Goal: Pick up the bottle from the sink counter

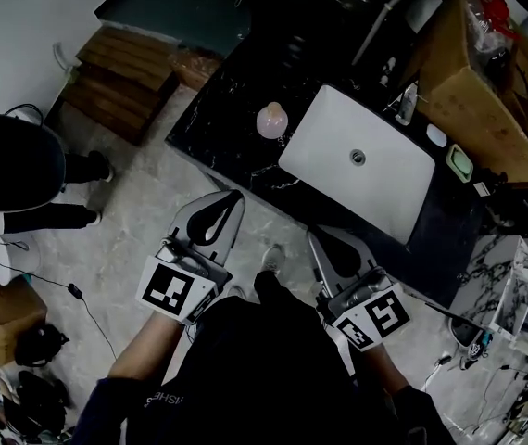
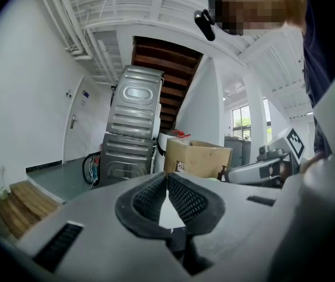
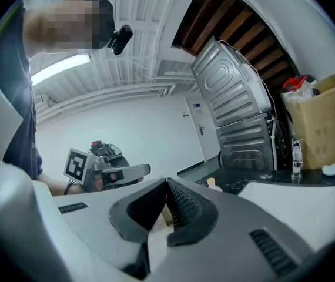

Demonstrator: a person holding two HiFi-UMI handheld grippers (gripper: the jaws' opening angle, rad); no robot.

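Note:
A round pale pink bottle [image 1: 271, 120] stands on the black sink counter [image 1: 218, 109], just left of the white basin [image 1: 361, 170]. Its cap and shoulder [image 3: 212, 184] peek over the right gripper's jaws. My left gripper [image 1: 236, 196] is shut and empty, held over the floor in front of the counter, short of the bottle. My right gripper [image 1: 315, 237] is also shut with nothing in it, near the basin's front edge. In their own views the left gripper [image 2: 167, 178] and the right gripper [image 3: 166, 184] both show the pads meeting at the tips.
A small clear bottle [image 1: 407, 103] and a green soap dish [image 1: 460, 163] sit behind the basin by the faucet [image 1: 380, 26]. A cardboard box [image 1: 486, 91] stands at the back right, wooden steps [image 1: 120, 77] at the left. A seated person [image 1: 14, 170] is at the far left.

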